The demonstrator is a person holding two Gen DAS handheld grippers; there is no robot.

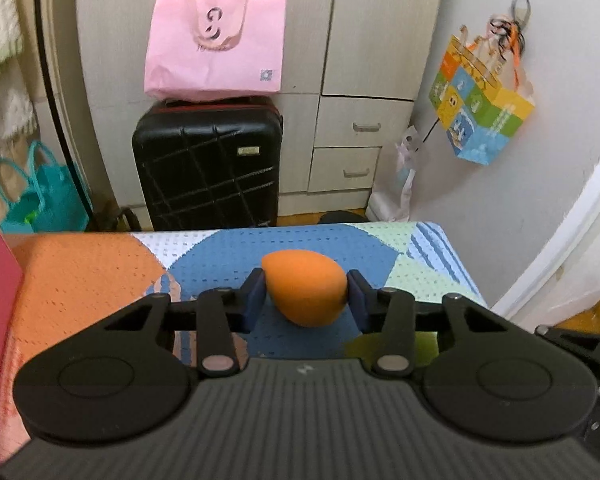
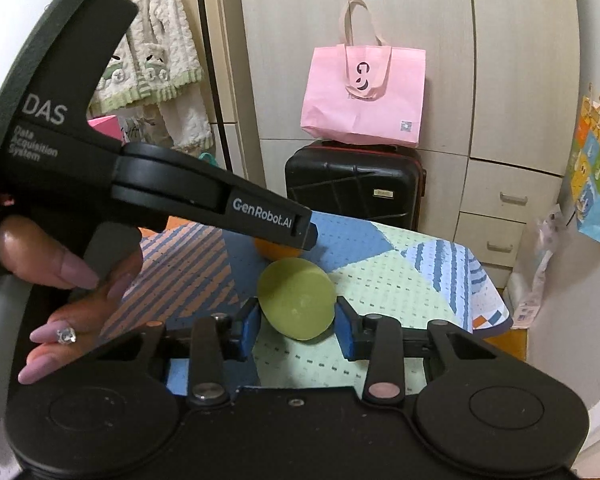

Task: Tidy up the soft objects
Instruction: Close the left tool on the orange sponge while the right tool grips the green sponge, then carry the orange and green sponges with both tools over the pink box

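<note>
My left gripper point(image 1: 306, 294) is shut on an orange egg-shaped sponge point(image 1: 304, 288) and holds it above the patchwork cloth point(image 1: 100, 264) on the table. My right gripper point(image 2: 296, 320) is shut on a green egg-shaped sponge point(image 2: 296, 300), also above the cloth point(image 2: 400, 280). In the right wrist view the left gripper point(image 2: 306, 236) reaches in from the left, held by a hand point(image 2: 76, 300), and a bit of the orange sponge point(image 2: 274, 252) shows under its tip, just beyond the green one.
Behind the table stand a black suitcase point(image 1: 208, 168) with a pink tote bag point(image 1: 216, 44) on top, and a cupboard with drawers point(image 1: 352, 148). A colourful bag point(image 1: 480, 108) hangs on the right wall. Teal bags point(image 1: 40, 192) sit at left.
</note>
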